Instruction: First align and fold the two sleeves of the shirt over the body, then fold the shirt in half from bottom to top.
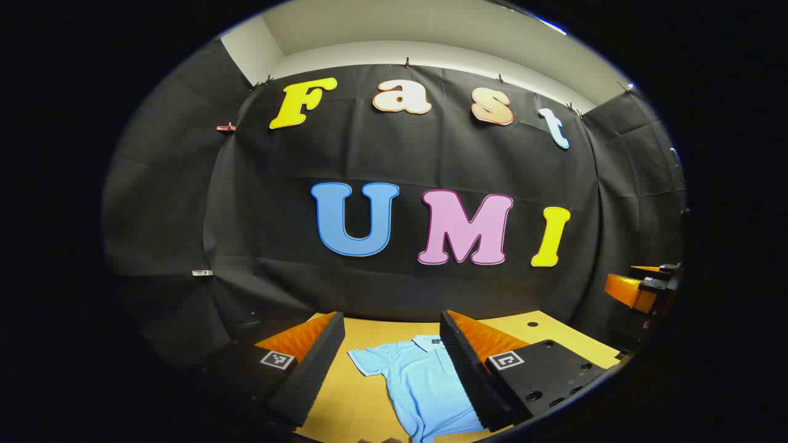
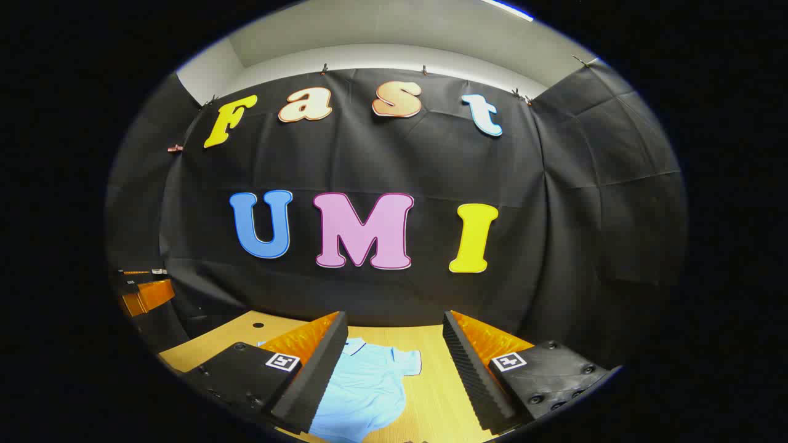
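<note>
A light blue short-sleeved polo shirt (image 1: 418,381) lies flat on the wooden table (image 1: 363,394), collar toward the far wall. In the left gripper view its one sleeve spreads out to the left. My left gripper (image 1: 391,335) hangs above it, open, with nothing between its fingers. In the right gripper view the same shirt (image 2: 369,384) shows with its other sleeve spread to the right. My right gripper (image 2: 394,335) is open above the table (image 2: 431,381), holding nothing. Part of the shirt is hidden behind each gripper's inner finger.
The right gripper (image 1: 646,286) shows at the right edge of the left gripper view, and the left gripper (image 2: 144,292) at the left edge of the right gripper view. A small round hole (image 1: 532,323) is in the tabletop near the back. Black cloth walls close the booth.
</note>
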Action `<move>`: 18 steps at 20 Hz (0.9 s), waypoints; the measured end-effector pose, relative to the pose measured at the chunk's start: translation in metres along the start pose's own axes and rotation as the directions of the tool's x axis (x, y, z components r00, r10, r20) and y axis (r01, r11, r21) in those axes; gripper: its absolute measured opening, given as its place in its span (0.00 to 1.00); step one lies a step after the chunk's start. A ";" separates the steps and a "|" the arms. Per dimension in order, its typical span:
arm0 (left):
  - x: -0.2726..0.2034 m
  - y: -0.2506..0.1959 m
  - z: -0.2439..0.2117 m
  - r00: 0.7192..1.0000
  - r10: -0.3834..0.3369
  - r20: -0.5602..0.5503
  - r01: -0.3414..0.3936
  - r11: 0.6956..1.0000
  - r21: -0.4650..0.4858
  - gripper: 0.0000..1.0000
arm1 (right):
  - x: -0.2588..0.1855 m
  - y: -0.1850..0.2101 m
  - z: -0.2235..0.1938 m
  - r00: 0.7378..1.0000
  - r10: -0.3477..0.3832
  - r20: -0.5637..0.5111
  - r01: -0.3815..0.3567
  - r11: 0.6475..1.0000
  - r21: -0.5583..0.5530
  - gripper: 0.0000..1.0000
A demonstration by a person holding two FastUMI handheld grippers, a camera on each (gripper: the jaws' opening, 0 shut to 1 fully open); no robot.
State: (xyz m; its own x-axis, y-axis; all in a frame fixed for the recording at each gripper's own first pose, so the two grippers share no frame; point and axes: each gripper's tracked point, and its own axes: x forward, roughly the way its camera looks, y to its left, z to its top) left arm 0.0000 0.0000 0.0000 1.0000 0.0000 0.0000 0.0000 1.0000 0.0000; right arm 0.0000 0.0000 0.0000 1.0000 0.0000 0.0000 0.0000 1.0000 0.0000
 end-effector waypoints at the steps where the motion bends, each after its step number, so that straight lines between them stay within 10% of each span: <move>1: 0.000 0.000 0.000 1.000 0.001 0.000 -0.001 1.000 0.002 0.98 | 0.000 0.002 0.000 1.000 0.006 0.000 -0.006 1.000 0.006 0.97; 18: 0.031 -0.012 -0.024 0.999 -0.003 -0.050 0.002 1.000 -0.004 0.99 | 0.036 -0.001 -0.015 0.999 0.025 -0.035 -0.026 1.000 -0.005 0.95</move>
State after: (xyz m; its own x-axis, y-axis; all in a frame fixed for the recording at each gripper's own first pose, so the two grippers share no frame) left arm 0.0312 -0.0121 -0.0243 0.9988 -0.0026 -0.0496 0.0025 1.0000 -0.0037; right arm 0.0364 -0.0010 -0.0146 0.9991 0.0254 -0.0351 -0.0256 0.9997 -0.0052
